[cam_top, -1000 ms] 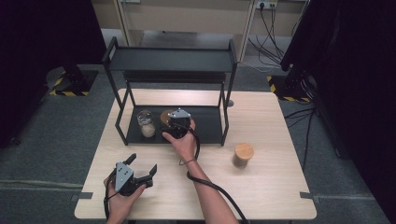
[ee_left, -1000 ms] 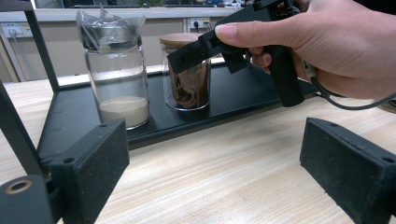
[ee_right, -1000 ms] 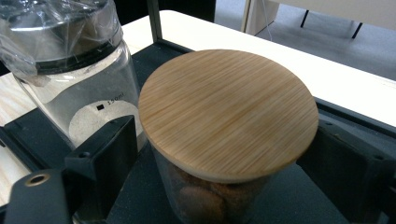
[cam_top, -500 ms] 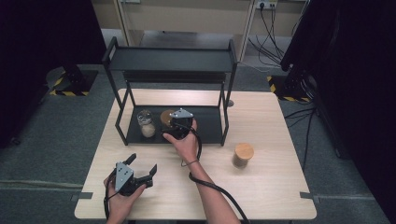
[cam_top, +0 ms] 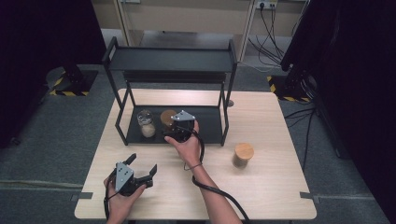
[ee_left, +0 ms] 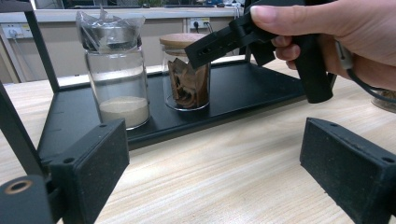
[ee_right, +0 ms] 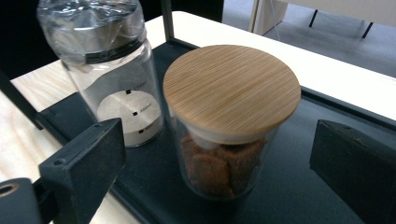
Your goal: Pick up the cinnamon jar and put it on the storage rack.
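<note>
Nearest me, my left gripper (cam_top: 140, 173) sits low over the bare tabletop (cam_top: 261, 186) with its jaws spread and nothing between them; it has no part in the work right now.

Ahead of it, my right gripper (cam_top: 172, 135) is at the front edge of the black rack (cam_top: 170, 60), at its bottom tray. Its jaws have just been opening and now stand wide, one on each side of the wooden-lidded jar (ee_right: 229, 121) with clear daylight between pads and glass. That jar stands directly in front of the gripper on the tray, upright, long axis vertical, bamboo lid facing up, brown chunks inside. Just to the gripper's left, close to the first jar, is the plastic-wrapped jar (ee_right: 109, 70) holding pale powder, also upright.

My reading is that the wooden-lidded jar is placed and let go, so that part is done. What remains for this hand is to back straight out without clipping the lid. Well off to the right of the gripper, out on the open table, a second wooden-lidded jar (cam_top: 243, 155) stands upright outside the rack; I judge that one is left to bring over.
</note>
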`<state>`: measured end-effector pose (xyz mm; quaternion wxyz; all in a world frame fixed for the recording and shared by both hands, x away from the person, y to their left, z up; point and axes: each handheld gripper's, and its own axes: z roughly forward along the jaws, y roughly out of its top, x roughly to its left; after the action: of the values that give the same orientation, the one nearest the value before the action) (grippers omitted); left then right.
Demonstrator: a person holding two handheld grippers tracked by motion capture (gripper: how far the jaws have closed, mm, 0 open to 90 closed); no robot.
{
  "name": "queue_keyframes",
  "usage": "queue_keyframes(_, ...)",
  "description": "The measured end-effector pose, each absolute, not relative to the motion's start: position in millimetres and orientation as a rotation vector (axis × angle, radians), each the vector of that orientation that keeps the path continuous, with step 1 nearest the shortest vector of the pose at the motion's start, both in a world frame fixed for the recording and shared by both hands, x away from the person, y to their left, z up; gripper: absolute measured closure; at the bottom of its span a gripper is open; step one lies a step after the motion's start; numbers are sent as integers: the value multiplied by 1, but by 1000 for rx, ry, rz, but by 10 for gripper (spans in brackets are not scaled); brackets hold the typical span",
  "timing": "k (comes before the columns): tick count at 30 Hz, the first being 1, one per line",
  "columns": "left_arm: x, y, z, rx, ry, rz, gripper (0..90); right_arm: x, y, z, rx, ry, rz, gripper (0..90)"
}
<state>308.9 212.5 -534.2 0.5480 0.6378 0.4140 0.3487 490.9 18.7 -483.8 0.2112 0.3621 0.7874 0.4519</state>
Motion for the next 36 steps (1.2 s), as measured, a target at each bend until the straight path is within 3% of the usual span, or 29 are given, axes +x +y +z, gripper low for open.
queue_keyframes(36, 309, 212, -534, 1506, 984, 831, 77, 456, -21, -480, 994, 2208, 1267, 38)
